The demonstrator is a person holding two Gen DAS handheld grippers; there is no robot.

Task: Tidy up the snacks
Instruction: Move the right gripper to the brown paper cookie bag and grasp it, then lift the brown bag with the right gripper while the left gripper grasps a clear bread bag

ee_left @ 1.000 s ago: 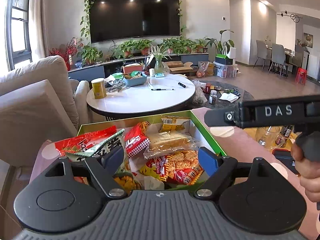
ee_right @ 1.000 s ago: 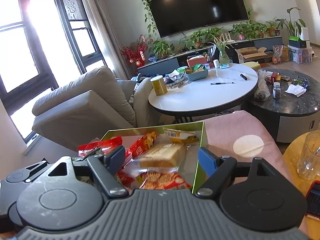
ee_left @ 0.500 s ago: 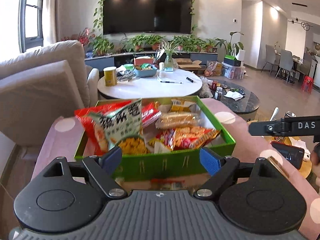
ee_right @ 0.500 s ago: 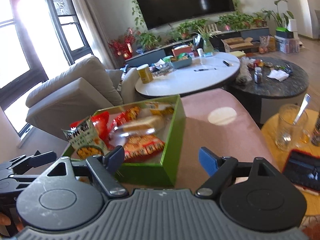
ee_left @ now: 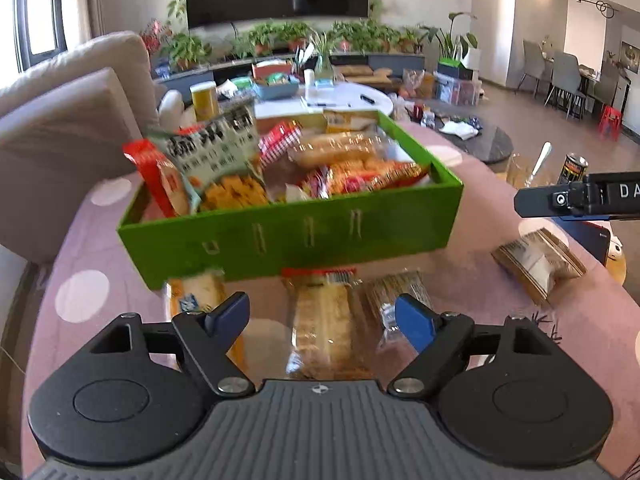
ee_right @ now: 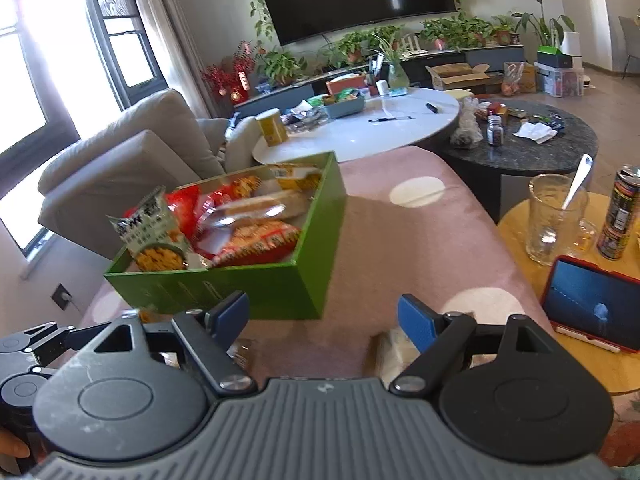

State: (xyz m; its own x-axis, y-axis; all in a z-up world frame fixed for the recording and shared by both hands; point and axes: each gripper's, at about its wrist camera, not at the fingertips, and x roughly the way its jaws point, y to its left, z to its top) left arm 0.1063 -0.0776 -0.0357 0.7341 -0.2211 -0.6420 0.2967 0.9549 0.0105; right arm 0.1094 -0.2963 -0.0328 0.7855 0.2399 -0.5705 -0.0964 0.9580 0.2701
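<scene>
A green box [ee_left: 320, 232] packed with snack bags stands on the pink dotted cloth [ee_left: 80, 240]. Loose packets lie in front of it: a clear-wrapped bread packet [ee_left: 324, 320], a yellow packet [ee_left: 196, 296], a brown packet [ee_left: 394, 292] and another [ee_left: 538, 262] further right. My left gripper [ee_left: 322, 316] hovers over the bread packet with its jaws closing, and the pads are not touching it. My right gripper [ee_right: 324, 314] is open over bare cloth to the right of the green box [ee_right: 240, 284], with a pale packet [ee_right: 386, 346] partly hidden under its right finger.
A wooden side table [ee_right: 520, 216] on the right carries a glass with a spoon [ee_right: 556, 216], a can [ee_right: 622, 216] and a phone [ee_right: 592, 304]. Beyond the cloth stand a white round table [ee_right: 360, 132], a dark round table [ee_right: 540, 152] and a beige sofa [ee_right: 132, 160].
Both grippers pulled back from over the box and sank. The box now lies further ahead, and the loose packets in front of it have come into view.
</scene>
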